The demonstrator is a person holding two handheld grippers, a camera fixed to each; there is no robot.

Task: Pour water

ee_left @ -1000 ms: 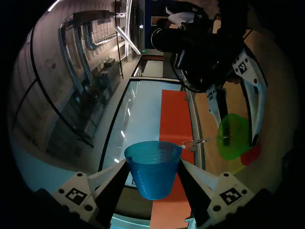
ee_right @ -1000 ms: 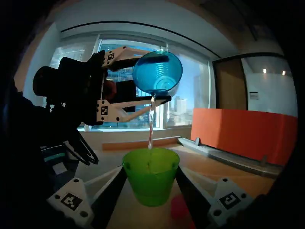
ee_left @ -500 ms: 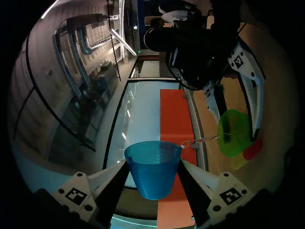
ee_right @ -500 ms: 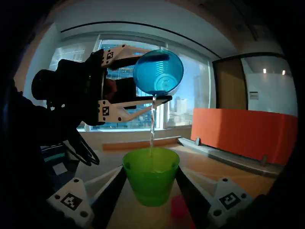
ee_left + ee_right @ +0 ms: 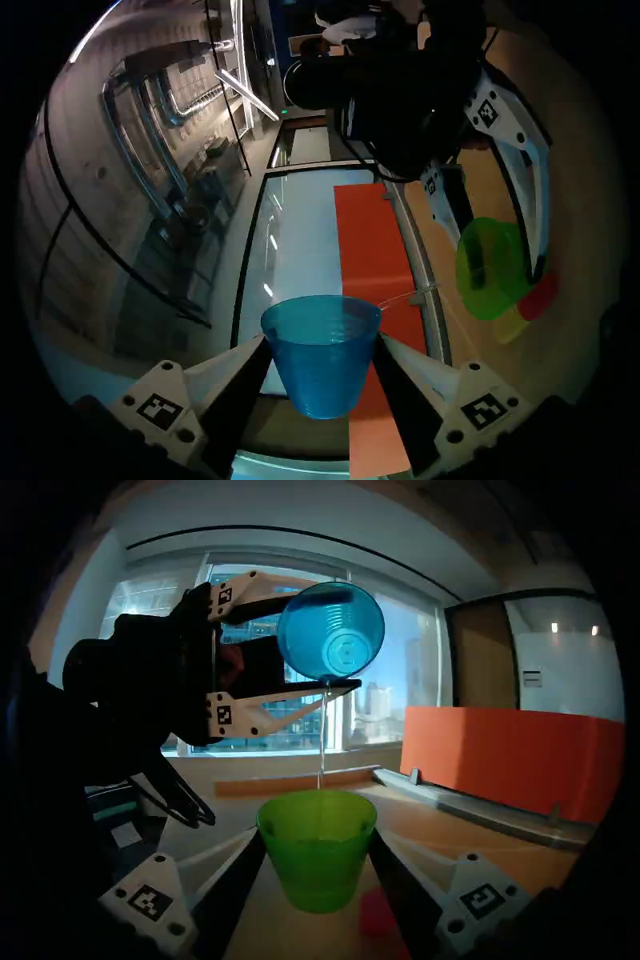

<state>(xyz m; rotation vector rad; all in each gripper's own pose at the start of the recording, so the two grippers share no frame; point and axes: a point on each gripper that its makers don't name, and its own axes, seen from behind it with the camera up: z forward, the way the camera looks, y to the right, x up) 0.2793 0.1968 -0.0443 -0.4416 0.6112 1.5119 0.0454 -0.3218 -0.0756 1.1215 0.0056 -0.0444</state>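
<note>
In the left gripper view the left gripper point(image 5: 320, 352) has its jaws clamped on the tipped blue cup point(image 5: 322, 366), and a thin thread of water point(image 5: 398, 301) leaves its rim toward the green cup point(image 5: 490, 268), past an orange partition point(image 5: 372, 240). In the right gripper view the right gripper point(image 5: 317, 844) pinches that green cup between its jaws directly beneath the blue one, with a red object point(image 5: 372, 912) just beside it on the table point(image 5: 480, 840).

The left gripper view rode just behind the left gripper point(image 5: 322, 346), looking along its fingers point(image 5: 232, 384) and rolled sideways, so the orange panel point(image 5: 370, 240) ran up the picture with the bench point(image 5: 572, 240) to its right. The right gripper view sat upright behind the right gripper point(image 5: 317, 836), low over the bench, facing the window point(image 5: 392, 672). Both took in the panel, the blue cup point(image 5: 322, 364) and the green cup point(image 5: 490, 268); each cup was close in one view and farther off in the other.
</note>
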